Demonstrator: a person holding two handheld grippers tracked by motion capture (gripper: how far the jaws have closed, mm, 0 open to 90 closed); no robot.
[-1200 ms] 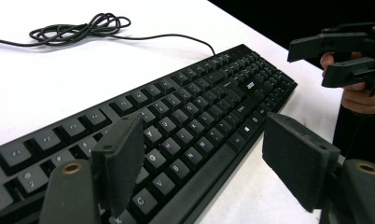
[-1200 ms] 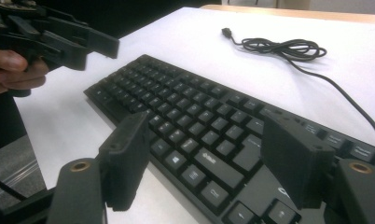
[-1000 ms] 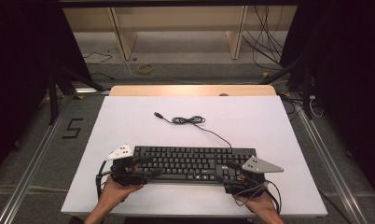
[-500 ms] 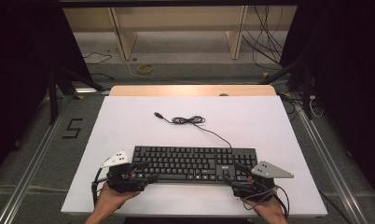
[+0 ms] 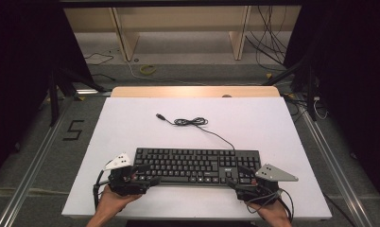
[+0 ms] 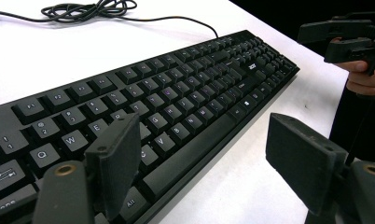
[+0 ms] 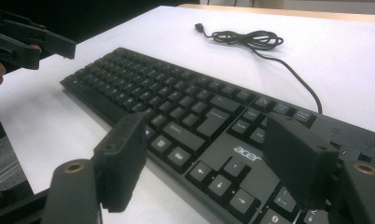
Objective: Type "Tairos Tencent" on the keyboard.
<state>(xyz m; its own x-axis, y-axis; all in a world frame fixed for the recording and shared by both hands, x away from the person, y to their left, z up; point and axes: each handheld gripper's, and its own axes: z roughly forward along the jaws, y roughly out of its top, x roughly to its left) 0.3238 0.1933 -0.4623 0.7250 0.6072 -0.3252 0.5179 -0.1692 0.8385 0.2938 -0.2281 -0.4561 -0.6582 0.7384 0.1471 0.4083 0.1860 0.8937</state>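
Keyboard, black plastic and full-sized, lies flat near your edge of the white worktop, its long side running across in front of you. Its thin black cable leaves the back edge toward the right and runs away from you to a loose coil, ending in a plug that rests on the bare worktop.

Your left tool sits at the keyboard's left end, held in your left hand. In the left gripper view its jaws stand wide apart: one jaw is over the lower-left keys near the letter rows, the other is out over the bare worktop in front of the keyboard. Nothing is between them, so this tool is released.

Your right tool is at the keyboard's right end, in your right hand. In the right gripper view its jaws are also spread: one hangs just off the front edge, the other is over the keys right of the arrow cluster, with the arrow keys and the silver logo on the keyboard showing in the gap. This tool is released too; whether the jaws touch the keys, you cannot tell.

Each gripper view shows the opposite tool farther off at the far end of the keyboard.
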